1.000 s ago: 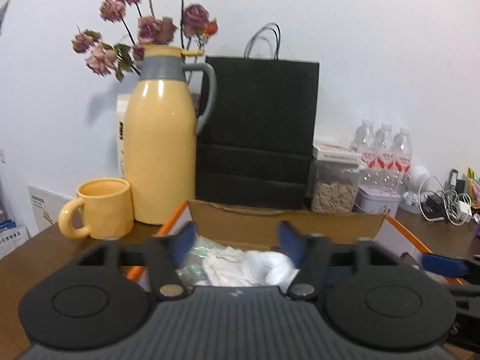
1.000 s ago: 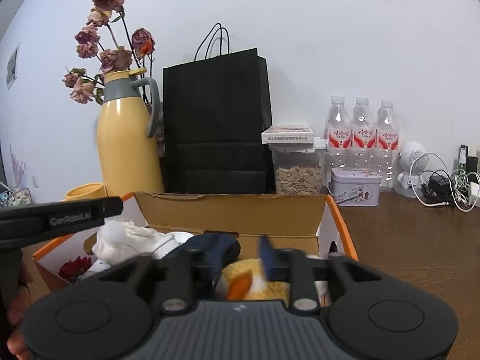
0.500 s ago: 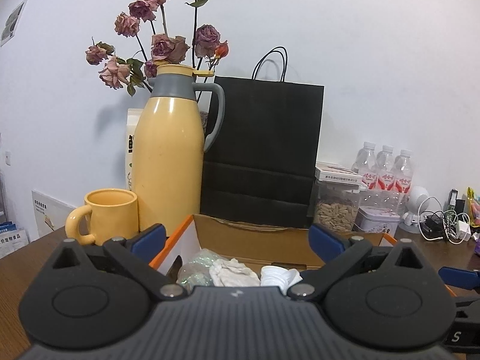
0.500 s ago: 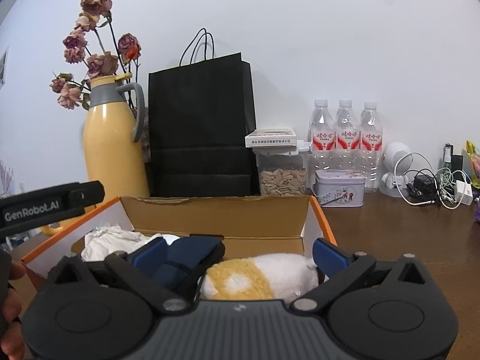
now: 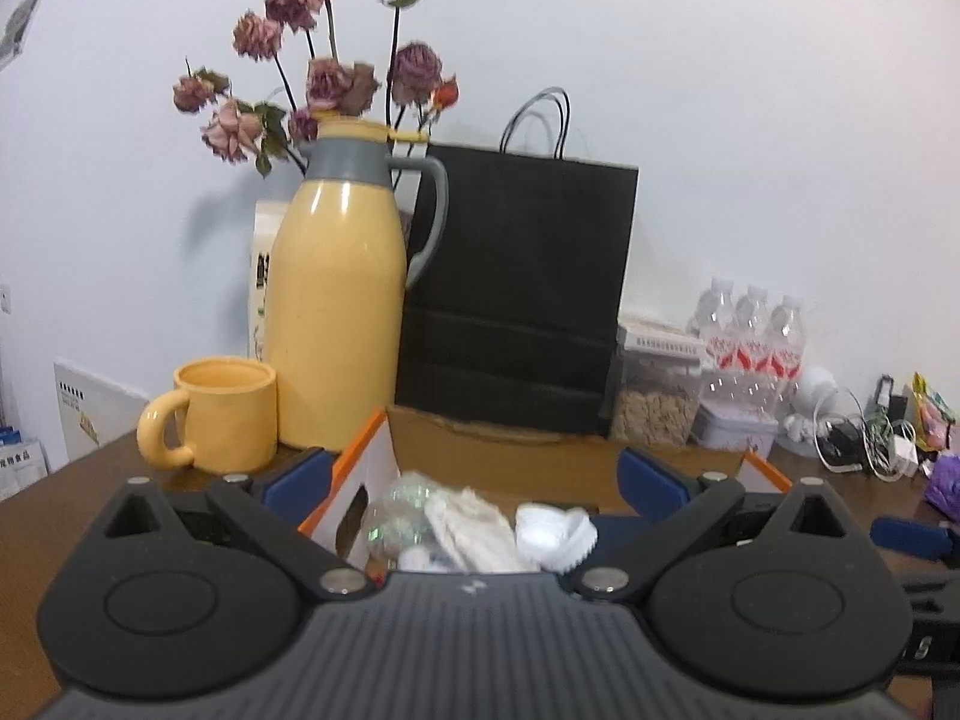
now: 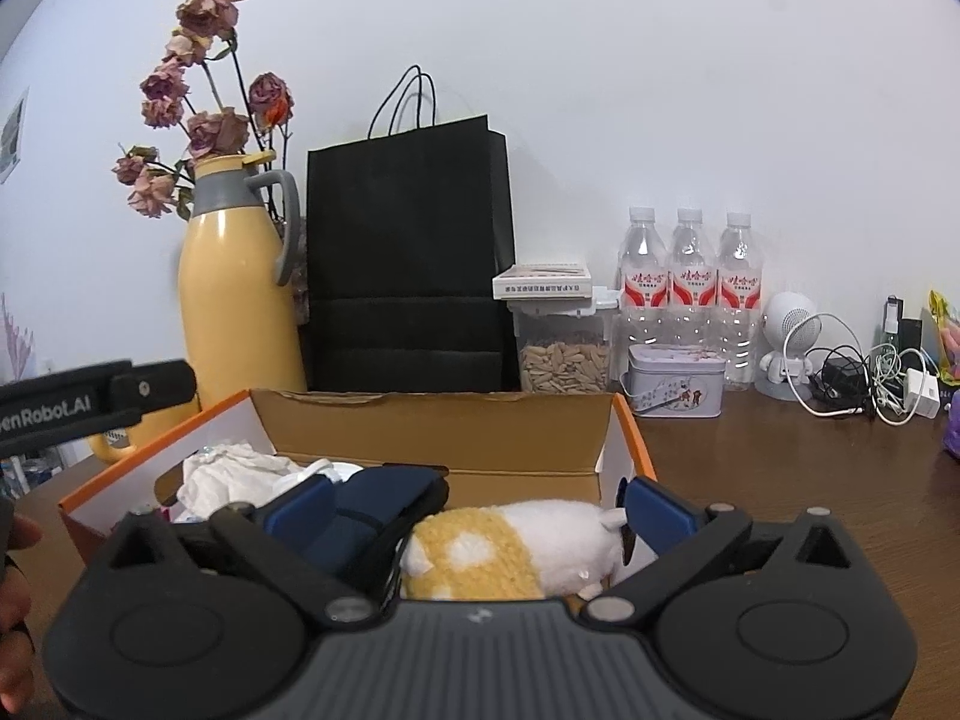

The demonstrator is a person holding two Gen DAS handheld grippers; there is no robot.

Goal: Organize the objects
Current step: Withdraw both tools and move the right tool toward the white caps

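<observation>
An open cardboard box (image 6: pixel 444 408) with orange edges stands on the brown table. In the right wrist view a yellow and white plush toy (image 6: pixel 516 546) lies in it beside a dark blue pouch (image 6: pixel 384 498) and crumpled white cloth (image 6: pixel 234 474). My right gripper (image 6: pixel 477 507) is open, its blue pads wide on either side of the plush without touching it. My left gripper (image 5: pixel 474 477) is open too, above the box's left end, where white cloth (image 5: pixel 474 522) and clear plastic wrap (image 5: pixel 402 504) lie. Nothing is held.
Behind the box (image 5: pixel 540 450) stand a yellow mug (image 5: pixel 222 414), a yellow thermos jug (image 5: pixel 336 312) with dried roses and a black paper bag (image 5: pixel 516 294). To the right are a seed jar (image 6: pixel 564 348), a tin (image 6: pixel 672 384), three water bottles (image 6: pixel 690 294) and tangled cables (image 6: pixel 864 378).
Both grippers opened wide. The right one let go of the plush toy, which now lies in the box. The left one released the white cloth and drew back a little.
</observation>
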